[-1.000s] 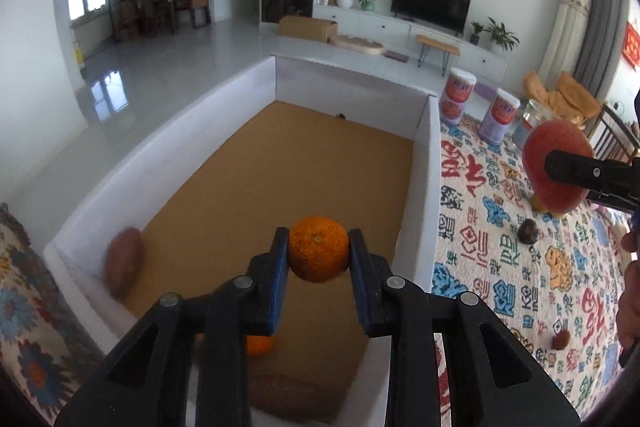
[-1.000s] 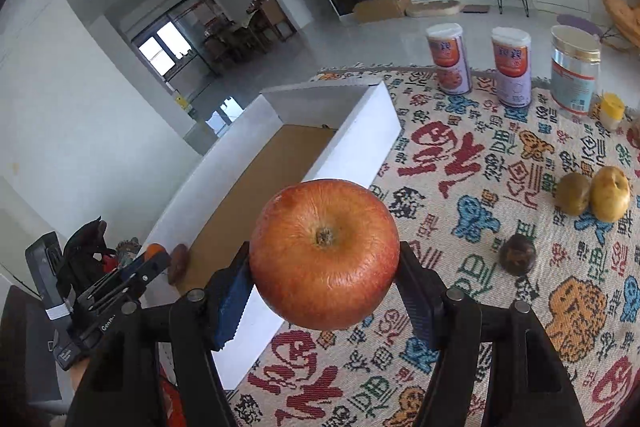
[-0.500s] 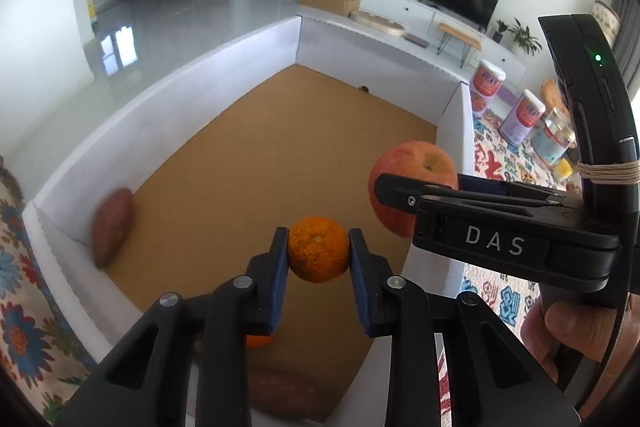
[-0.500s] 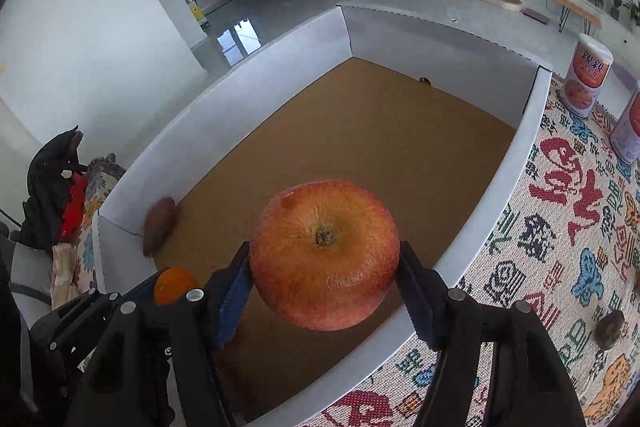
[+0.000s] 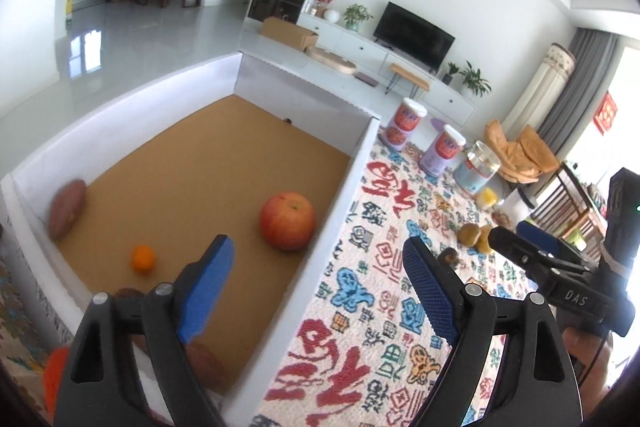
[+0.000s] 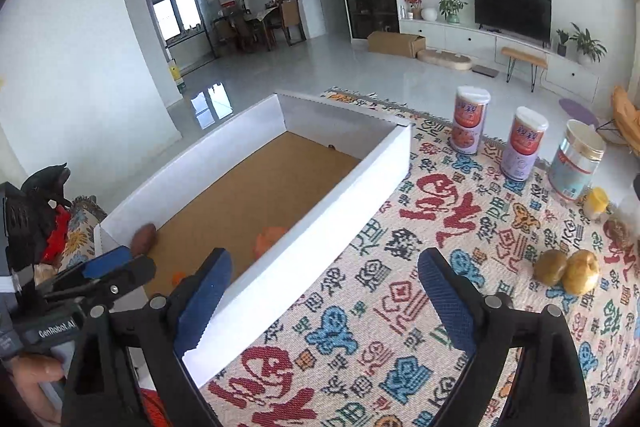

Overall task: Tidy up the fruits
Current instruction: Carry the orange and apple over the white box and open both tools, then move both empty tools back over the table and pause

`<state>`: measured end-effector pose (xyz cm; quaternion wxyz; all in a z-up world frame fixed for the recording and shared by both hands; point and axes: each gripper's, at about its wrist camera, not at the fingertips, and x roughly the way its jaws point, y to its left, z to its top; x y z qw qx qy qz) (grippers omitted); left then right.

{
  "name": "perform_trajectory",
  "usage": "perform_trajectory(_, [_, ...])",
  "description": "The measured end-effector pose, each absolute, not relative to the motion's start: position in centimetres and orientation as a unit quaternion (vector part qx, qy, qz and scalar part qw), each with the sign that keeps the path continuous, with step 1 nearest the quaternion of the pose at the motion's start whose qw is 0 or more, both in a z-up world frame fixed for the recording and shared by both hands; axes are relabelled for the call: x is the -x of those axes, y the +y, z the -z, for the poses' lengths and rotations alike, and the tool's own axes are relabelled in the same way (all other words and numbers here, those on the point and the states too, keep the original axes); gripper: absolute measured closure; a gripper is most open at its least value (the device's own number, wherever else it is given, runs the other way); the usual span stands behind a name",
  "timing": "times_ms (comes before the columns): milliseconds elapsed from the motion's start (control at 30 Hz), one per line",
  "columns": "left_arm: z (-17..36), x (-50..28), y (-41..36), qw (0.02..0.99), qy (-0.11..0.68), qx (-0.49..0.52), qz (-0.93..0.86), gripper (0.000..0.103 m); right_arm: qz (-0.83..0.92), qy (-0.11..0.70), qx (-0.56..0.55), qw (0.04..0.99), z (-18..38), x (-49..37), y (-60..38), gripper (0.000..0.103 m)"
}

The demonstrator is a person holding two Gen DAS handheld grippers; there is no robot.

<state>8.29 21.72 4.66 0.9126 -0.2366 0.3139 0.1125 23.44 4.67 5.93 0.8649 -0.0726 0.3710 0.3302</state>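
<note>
A red apple and a small orange lie loose on the brown floor of the white-walled box. My left gripper hangs above the box's near right wall; its jaws are opening and nothing is between them. My right gripper is over the same wall and the patterned rug; its jaws are opening too, with nothing between them. In the right wrist view the apple peeks over the wall. A kiwi and a yellow pear rest on the rug at the right.
A sweet potato leans in the box's left corner and another brown one lies near the front. Three tall cans and a small yellow jar stand at the rug's far side. A small dark fruit sits on the rug.
Both grippers have opened and let go: the orange and the apple now lie in the box. Both grippers have drawn back toward the box's right wall and the rug.
</note>
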Motion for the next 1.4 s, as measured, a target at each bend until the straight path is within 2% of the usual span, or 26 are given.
perform_trajectory(100, [-3.3, -9.9, 16.2, 0.918, 0.331, 0.21, -0.055, 0.012, -0.253, 0.363, 0.087, 0.892, -3.5, -22.8, -4.4, 0.002])
perform_trajectory(267, [2.2, -14.2, 7.9, 0.914, 0.384, 0.13, 0.0, 0.011, -0.088, 0.436, 0.047, 0.894, 4.7, -23.6, -19.8, 0.002])
perform_trajectory(467, [8.2, -18.2, 3.7, 0.908, 0.419, 0.023, -0.006, 0.012, 0.016, 0.461, -0.003, 0.887, 10.4, -21.8, -29.4, 0.001])
perform_trajectory(567, [9.6, -19.1, 3.5, 0.903, 0.43, -0.003, -0.019, 0.012, 0.018, 0.442, -0.024, 0.897, 9.8, -21.2, -30.2, 0.0])
perform_trajectory(967, [10.2, -20.0, 3.9, 0.896, 0.443, 0.012, -0.025, 0.005, 0.041, 0.457, -0.008, 0.888, 10.3, -21.7, -29.5, 0.0])
perform_trajectory(1400, [10.2, -19.9, 4.0, 0.896, 0.443, 0.013, -0.026, 0.004, 0.043, 0.457, -0.007, 0.888, 10.3, -21.7, -29.4, 0.0])
